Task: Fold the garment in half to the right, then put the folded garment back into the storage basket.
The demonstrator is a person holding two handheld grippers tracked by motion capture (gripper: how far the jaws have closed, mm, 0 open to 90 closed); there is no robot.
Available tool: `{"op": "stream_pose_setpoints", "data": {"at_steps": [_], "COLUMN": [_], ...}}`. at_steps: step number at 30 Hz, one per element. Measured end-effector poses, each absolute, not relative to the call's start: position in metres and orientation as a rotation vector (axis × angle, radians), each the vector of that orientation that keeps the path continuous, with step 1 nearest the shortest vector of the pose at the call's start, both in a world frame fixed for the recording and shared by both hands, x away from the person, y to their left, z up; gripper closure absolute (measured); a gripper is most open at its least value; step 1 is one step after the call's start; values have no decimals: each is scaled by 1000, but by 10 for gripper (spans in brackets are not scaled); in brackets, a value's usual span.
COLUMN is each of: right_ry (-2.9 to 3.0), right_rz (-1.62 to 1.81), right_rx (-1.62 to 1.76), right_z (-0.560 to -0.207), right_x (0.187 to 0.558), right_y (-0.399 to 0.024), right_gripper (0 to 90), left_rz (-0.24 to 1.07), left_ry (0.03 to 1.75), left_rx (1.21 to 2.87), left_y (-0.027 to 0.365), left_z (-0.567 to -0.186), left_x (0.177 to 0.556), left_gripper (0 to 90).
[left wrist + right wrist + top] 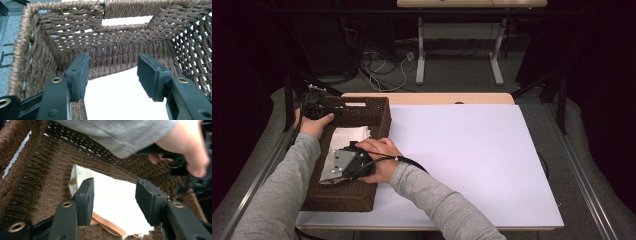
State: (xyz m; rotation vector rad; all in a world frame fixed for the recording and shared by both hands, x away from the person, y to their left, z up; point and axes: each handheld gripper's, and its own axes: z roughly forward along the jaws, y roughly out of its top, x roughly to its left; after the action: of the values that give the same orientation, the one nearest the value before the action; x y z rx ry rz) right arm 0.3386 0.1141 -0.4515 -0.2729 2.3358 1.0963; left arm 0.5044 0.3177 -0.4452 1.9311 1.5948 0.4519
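Observation:
A folded white cloth (351,136) with a tan edge lies on the floor of a brown woven basket (378,119) at the table's left side. My right gripper (114,195) hovers just above the cloth (117,197), its jaws apart with nothing pressed between them. My left gripper (113,72) is at the basket's far end, jaws also spread, with the cloth (120,100) lying below them and the basket's handle wall (120,37) ahead. In the high view the left hand holds its gripper (314,110) at the basket's back left corner, and the right gripper's grey plate (338,165) shows over the basket.
The basket stands on a large white sheet (472,155) covering the wooden table. To the right of the basket the sheet stretches wide. Beyond the table are a desk frame (459,45) and cables on the floor. A metal rail (584,180) runs along the right side.

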Motion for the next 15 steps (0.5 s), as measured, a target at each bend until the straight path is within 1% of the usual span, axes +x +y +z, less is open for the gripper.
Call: {"op": "stream_pose_setpoints", "data": {"at_steps": [1, 4, 6, 9, 12, 15], "right_ry": [2336, 2303, 2300, 2313, 2311, 2289], "right_rz": [1096, 1094, 1075, 1031, 1025, 1039], "right_rx": [-273, -271, -261, -220, -195, -153], "right_z": [-452, -448, -447, -444, -442, -437], "right_x": [339, 335, 336, 337, 336, 335], "right_y": [114, 104, 100, 93, 89, 83], "right_gripper": [464, 416, 402, 405, 405, 384], "left_rz": [460, 455, 469, 488, 489, 512], "left_ry": [1595, 1582, 1569, 1505, 1492, 1457], "left_rx": [1925, 1909, 1917, 1948, 1970, 1966], "left_y": [318, 316, 315, 310, 307, 301], "left_z": [-444, -438, -436, -427, -422, -415], "left_x": [502, 494, 492, 483, 479, 471], "left_gripper": [432, 363, 347, 356, 351, 351]}}
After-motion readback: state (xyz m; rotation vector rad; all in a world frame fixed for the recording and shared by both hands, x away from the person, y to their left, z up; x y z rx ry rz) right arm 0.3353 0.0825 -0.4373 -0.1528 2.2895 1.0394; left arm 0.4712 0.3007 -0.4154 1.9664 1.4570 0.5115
